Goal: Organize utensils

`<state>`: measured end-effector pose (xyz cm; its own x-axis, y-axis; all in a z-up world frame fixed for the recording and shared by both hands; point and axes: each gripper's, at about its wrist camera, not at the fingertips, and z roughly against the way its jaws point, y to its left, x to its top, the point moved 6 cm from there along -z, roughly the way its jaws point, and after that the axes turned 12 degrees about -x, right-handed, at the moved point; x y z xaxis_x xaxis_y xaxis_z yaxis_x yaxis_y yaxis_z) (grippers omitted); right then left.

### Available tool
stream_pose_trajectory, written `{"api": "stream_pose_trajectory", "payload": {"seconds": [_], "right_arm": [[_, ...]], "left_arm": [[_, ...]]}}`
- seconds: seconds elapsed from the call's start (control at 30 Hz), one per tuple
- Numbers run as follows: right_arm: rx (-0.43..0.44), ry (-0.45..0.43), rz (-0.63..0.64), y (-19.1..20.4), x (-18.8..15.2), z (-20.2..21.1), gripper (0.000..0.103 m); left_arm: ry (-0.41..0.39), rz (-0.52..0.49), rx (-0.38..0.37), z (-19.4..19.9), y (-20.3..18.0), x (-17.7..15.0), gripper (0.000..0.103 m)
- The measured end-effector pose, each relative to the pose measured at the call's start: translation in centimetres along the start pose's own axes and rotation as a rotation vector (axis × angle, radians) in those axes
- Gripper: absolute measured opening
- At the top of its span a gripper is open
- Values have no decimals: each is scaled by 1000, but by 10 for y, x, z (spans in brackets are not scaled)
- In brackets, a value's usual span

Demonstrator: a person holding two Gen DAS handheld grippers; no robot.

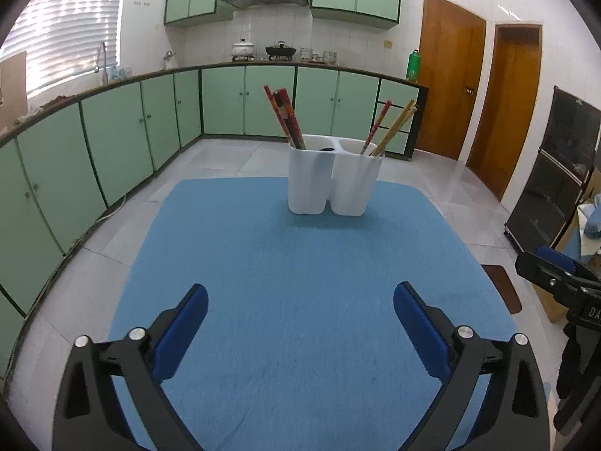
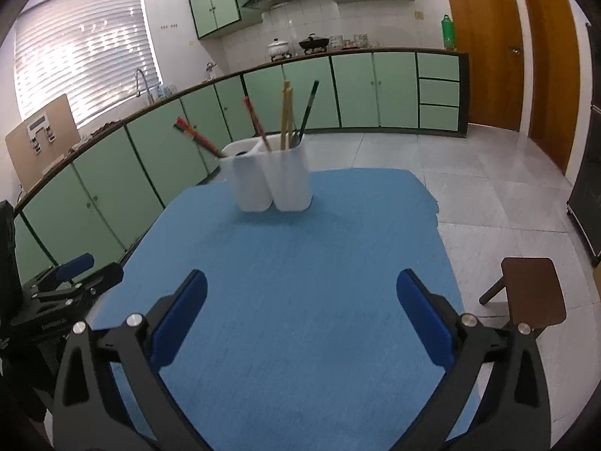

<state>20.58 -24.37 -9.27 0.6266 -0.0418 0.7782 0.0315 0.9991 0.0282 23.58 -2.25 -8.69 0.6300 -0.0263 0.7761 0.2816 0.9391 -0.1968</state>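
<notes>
A white two-compartment utensil holder [image 1: 332, 180] stands upright at the far side of the blue table mat [image 1: 300, 270]. Red chopsticks [image 1: 287, 118] lean in its left compartment. A red chopstick and wooden chopsticks [image 1: 394, 127] lean in its right one. The holder also shows in the right wrist view [image 2: 272, 180], with red chopsticks [image 2: 197, 138], wooden chopsticks [image 2: 286, 114] and a dark utensil [image 2: 308, 111]. My left gripper [image 1: 300, 300] is open and empty, well short of the holder. My right gripper [image 2: 300, 293] is open and empty over the mat's near part.
The mat covers a table with drop-offs at its edges. A brown stool [image 2: 533, 293] stands right of the table. Green kitchen cabinets [image 1: 124, 139] run along the left and back. A dark rack [image 1: 556, 173] stands at the right. The other gripper shows at each view's side [image 1: 559, 282] [image 2: 71, 282].
</notes>
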Motion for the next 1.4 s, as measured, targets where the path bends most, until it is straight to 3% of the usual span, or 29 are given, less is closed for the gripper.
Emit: {"api": "stream_pose_trajectory", "payload": {"seconds": [0.4,0.8,1.4], "right_arm": [[15,-101,39,9,32,49,98],[24,-162,74,19,46,81,98],[34,-167,95,31,51,81,98]], "left_arm": [[-132,-53,32,58,-24,25,97],[-216,-78,30,97,-41,40,97],[-239,-83,31,105,-42,42,97]]}}
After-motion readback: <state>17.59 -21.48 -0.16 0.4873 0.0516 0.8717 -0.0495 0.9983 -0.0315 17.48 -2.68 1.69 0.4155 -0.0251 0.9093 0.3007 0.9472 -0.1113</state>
